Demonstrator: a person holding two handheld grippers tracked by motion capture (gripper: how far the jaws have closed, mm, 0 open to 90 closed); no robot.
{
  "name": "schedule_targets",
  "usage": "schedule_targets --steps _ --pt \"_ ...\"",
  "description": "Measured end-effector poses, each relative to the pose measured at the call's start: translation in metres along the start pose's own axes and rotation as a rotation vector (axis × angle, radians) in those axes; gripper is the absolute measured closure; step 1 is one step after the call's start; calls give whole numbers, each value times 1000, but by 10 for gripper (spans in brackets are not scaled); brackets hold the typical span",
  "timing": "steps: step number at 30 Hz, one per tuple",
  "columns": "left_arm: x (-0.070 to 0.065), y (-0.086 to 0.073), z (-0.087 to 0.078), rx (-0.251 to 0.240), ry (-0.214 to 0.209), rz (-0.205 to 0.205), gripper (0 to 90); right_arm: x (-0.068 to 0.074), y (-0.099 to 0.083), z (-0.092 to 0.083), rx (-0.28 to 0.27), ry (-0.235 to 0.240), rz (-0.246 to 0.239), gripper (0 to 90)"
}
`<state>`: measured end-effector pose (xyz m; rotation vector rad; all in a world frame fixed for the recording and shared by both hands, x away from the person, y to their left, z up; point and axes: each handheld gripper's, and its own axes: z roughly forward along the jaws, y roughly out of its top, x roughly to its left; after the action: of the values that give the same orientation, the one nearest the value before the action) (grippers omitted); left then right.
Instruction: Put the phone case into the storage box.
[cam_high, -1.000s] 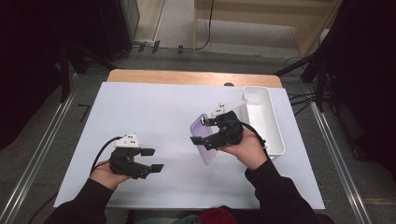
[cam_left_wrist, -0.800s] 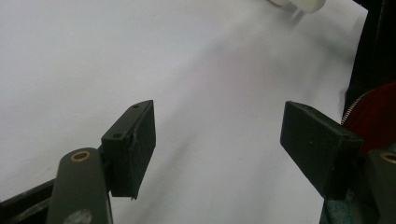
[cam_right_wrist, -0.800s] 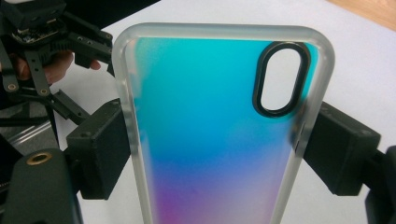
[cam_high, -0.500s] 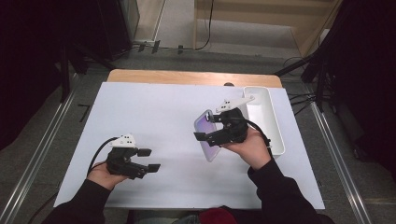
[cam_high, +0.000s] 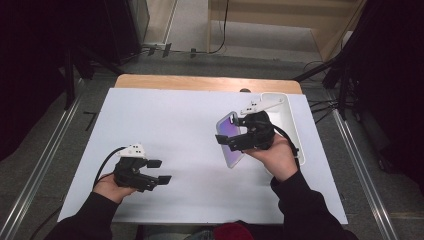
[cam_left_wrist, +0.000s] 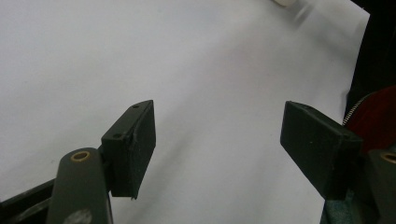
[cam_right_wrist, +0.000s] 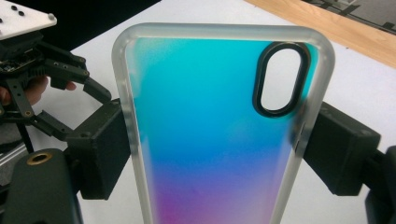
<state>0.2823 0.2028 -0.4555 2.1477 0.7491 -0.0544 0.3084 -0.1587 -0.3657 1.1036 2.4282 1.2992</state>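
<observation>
phone case (cam_high: 231, 141) left of tray (cam_high: 287, 108), on table (cam_high: 165, 120)

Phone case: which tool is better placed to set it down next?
Right. The right tool already clamps the phone case by its long edges above the table; the left tool stands open and empty.

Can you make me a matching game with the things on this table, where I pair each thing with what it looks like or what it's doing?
Things:
1. phone case
2. left gripper
3. right gripper
4. white tray

Descriptions:
A. open, with nothing between its jaws
B. sits at the table's right edge
C. blue fading to purple, with an oval camera hole
D. squeezes the case by its two long sides

Pairs: 1-C, 2-A, 3-D, 4-B
</observation>
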Motion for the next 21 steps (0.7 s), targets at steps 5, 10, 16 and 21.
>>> schedule_targets --steps 5,10,16,21 --pt "0 0 0 -1 -5 -2 265 -1 1 -6 -9 -25 6 147" --pt "0 0 0 7 -7 0 265 -9 2 -17 -26 -62 26 147" --pt "1 -1 1 10 -11 -7 265 -16 2 -28 -44 -89 48 147" --pt "1 -1 1 11 -11 -4 265 -22 2 -38 -56 -109 60 147"
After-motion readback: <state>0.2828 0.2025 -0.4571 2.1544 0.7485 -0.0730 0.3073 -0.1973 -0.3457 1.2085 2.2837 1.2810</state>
